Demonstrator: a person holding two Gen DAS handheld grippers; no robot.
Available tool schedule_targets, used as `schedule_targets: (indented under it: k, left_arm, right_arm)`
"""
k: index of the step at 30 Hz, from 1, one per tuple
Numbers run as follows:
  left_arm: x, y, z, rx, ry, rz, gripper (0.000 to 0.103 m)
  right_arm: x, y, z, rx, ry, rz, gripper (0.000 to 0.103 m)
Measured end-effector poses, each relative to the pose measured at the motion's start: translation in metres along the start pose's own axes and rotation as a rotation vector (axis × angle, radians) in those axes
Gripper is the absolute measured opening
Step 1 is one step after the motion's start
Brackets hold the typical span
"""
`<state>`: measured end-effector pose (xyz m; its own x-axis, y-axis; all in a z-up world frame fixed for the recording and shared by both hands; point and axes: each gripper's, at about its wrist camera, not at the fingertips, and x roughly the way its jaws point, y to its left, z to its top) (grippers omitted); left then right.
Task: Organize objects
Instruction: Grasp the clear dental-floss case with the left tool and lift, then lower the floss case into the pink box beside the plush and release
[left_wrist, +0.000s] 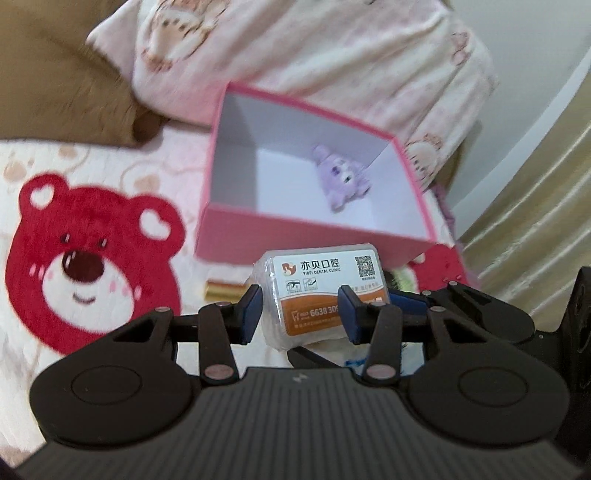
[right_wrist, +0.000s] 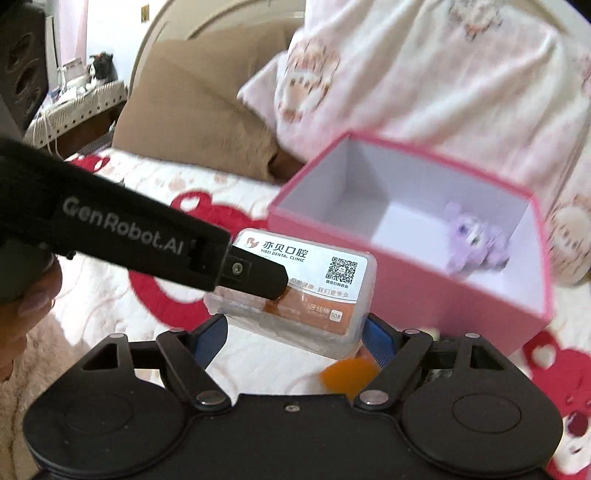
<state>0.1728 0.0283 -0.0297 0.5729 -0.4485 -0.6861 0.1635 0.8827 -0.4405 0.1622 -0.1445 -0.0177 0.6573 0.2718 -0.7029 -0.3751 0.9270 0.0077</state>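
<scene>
Left wrist view first: the left gripper (left_wrist: 301, 310) had its blue pads (left_wrist: 251, 314) pinching a clear plastic floss-pick case (left_wrist: 317, 295), one pad on each side, the case tilted with its white and orange label facing up. It was held up off the bedding, just in front of the near wall of the pink box (left_wrist: 295, 240). The box sat open on the blanket (left_wrist: 110, 184), white inside, and a small purple plush toy (left_wrist: 341, 177) lay on its floor toward the far right corner. A big red bear print (left_wrist: 92, 266) showed on the blanket off to the left, and a short gold tube (left_wrist: 223, 290) lay on the bedding just left of the case. A pale bear-patterned quilt (left_wrist: 332, 66) was bunched up behind the box.

Over to the right wrist view: the left gripper (right_wrist: 258, 275) reached in from the left, its black finger lying across the case (right_wrist: 314, 280). The right gripper (right_wrist: 295, 332) sat directly beneath, fingers spread, blue pads (right_wrist: 376, 336) flanking the case's lower edge; whether they touched it could not be told. The pink box (right_wrist: 461, 306) stood just right of the case, the purple toy (right_wrist: 472, 240) inside it. An orange object (right_wrist: 347, 373) lay below the case, blurred.
</scene>
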Motion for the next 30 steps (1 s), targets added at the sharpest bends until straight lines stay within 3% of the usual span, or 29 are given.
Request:
schedule_targets:
  k: [10, 16, 20, 25, 30]
  left_arm:
    - [0.002, -0.056, 0.048, 0.125, -0.020, -0.060, 0.043]
    - [0.019, -0.078, 0.073, 0.122, -0.014, -0.079, 0.043]
    - [0.037, -0.082, 0.093, 0.086, 0.000, -0.084, 0.043]
    - [0.075, -0.076, 0.112, 0.039, 0.024, -0.081, 0.043]
    - [0.110, -0.066, 0.113, -0.005, 0.035, -0.056, 0.043]
  right_arm:
    - [-0.043, -0.048, 0.010, 0.052, -0.131, -0.057, 0.083]
    - [-0.048, -0.077, 0.023, 0.087, -0.153, -0.080, 0.079]
    - [-0.036, -0.096, 0.040, 0.093, -0.106, -0.089, 0.077]
    - [-0.001, -0.127, 0.072, 0.055, 0.050, -0.087, 0.074]
    - [0.038, -0.140, 0.076, 0.076, 0.134, -0.123, 0.074]
